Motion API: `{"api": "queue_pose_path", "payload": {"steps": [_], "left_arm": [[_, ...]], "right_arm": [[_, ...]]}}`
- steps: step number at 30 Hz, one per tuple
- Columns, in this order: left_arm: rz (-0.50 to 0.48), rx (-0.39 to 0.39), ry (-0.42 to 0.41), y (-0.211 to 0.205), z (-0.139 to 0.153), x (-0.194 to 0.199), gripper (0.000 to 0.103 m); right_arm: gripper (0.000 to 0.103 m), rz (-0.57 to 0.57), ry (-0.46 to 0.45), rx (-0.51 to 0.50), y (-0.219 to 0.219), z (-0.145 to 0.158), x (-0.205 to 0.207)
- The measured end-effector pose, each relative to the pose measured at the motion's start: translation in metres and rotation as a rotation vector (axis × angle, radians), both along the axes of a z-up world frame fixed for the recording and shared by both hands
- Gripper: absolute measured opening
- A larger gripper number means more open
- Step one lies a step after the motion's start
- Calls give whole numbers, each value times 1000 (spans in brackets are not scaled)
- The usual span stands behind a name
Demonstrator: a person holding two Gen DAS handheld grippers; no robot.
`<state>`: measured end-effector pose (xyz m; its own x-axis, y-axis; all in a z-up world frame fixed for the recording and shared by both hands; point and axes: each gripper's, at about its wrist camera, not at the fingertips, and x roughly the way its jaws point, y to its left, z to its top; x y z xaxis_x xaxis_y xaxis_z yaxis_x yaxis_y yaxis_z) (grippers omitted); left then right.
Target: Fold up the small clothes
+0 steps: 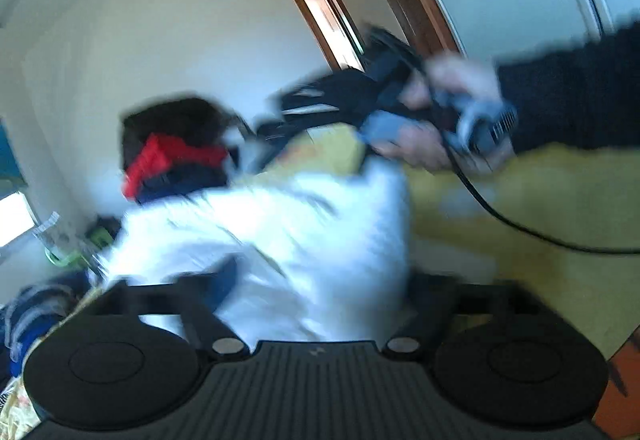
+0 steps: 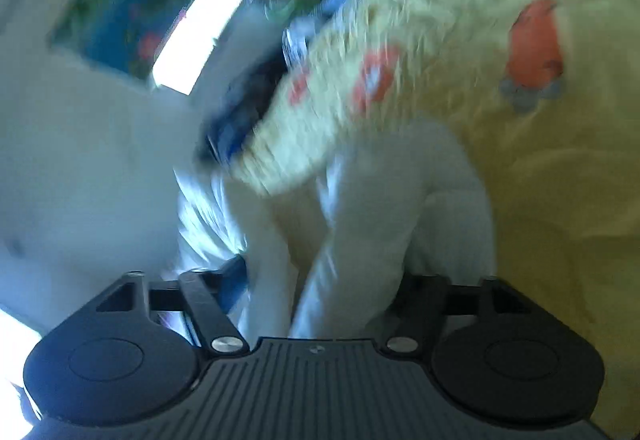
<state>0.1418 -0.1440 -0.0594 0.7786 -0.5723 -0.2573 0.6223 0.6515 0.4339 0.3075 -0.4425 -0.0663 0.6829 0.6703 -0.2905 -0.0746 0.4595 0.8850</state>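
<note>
Nearest each lens, the white garment (image 1: 272, 240) bunches up between spread jaws: the left gripper (image 1: 316, 292) stands wide apart, and the right gripper (image 2: 320, 292) is also apart, with cloth lying between its fingers but no visible pinch. The garment rests crumpled on the yellow cover (image 2: 520, 180). Farther off, a pile of dark and red clothes (image 1: 176, 156) waits. Both views are blurred; closing now could catch a stray layer or the cover beneath, spoiling the fold.
</note>
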Motion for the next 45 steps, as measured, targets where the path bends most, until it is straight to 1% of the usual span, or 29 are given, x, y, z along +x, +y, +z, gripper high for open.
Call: {"api": "queue_pose_path", "payload": {"steps": [1, 3, 4, 5, 6, 7, 8, 9, 11, 12, 13, 15, 16, 17, 18, 19, 20, 21, 22, 23, 26, 27, 31, 35, 38, 39, 40, 43, 45], "left_arm": [[-11, -51, -14, 14, 12, -3, 103], [-12, -137, -5, 40, 35, -3, 103], [1, -171, -8, 50, 45, 0, 103], [25, -187, -29, 58, 52, 5, 103], [55, -176, -66, 61, 55, 12, 103], [92, -146, -106, 60, 57, 21, 103], [145, -114, -127, 59, 56, 36, 102], [191, -91, -114, 56, 55, 53, 102], [242, -93, -52, 46, 49, 78, 101], [217, -85, -9, 39, 43, 91, 101], [169, -66, 36, 32, 35, 105, 101], [95, 6, 136, 17, 13, 115, 101], [79, 47, 164, 6, 1, 118, 101], [80, 56, 143, -3, -7, 119, 101], [86, 56, 134, -9, -10, 121, 101], [89, 62, 148, -15, -11, 124, 101], [85, 63, 162, -19, -10, 128, 101], [84, 61, 185, -20, -10, 132, 101], [86, 56, 215, -21, -11, 139, 101], [76, 46, 248, -21, -12, 145, 101], [41, 12, 289, -16, -20, 156, 102], [36, 5, 303, -15, -23, 160, 102], [35, -25, 362, -14, -25, 176, 103], [39, -42, 406, -12, -29, 195, 103], [36, -56, 434, -12, -33, 197, 103], [37, -57, 435, -10, -29, 185, 103], [37, -57, 432, -10, -30, 187, 103], [31, -69, 422, -6, -32, 175, 103], [30, -78, 413, -4, -34, 173, 103]], "right_arm": [[86, -57, -34, -2, -8, 12, -10], [86, -132, -121, -81, -11, 45, -28], [86, -137, -166, -122, -6, 62, -34], [87, -119, -218, -149, 3, 78, -38], [90, -77, -271, -158, 16, 94, -40], [94, -19, -311, -160, 33, 108, -39], [103, 34, -330, -163, 49, 117, -33], [102, 91, -341, -172, 69, 125, -28], [101, 158, -335, -214, 105, 130, -14], [102, 166, -333, -272, 124, 130, -5], [102, 167, -333, -329, 141, 129, 4], [100, 203, -300, -411, 167, 117, 28], [99, 215, -275, -446, 178, 109, 42], [99, 233, -265, -508, 188, 102, 50], [99, 248, -266, -609, 198, 93, 57], [99, 252, -273, -725, 206, 82, 59], [99, 253, -273, -804, 212, 70, 64], [102, 257, -275, -875, 215, 57, 68], [102, 262, -289, -898, 214, 43, 74], [102, 268, -305, -871, 210, 33, 75], [101, 264, -252, -725, 185, 12, 80], [101, 262, -248, -709, 182, 7, 78], [101, 269, -264, -777, 189, -2, 74], [101, 296, -235, -758, 189, -12, 85], [101, 299, -234, -743, 188, -14, 87], [101, 299, -235, -743, 189, -15, 88], [101, 297, -238, -743, 189, -14, 87], [100, 266, -247, -747, 185, -8, 83], [101, 202, -276, -803, 185, 6, 71]]}}
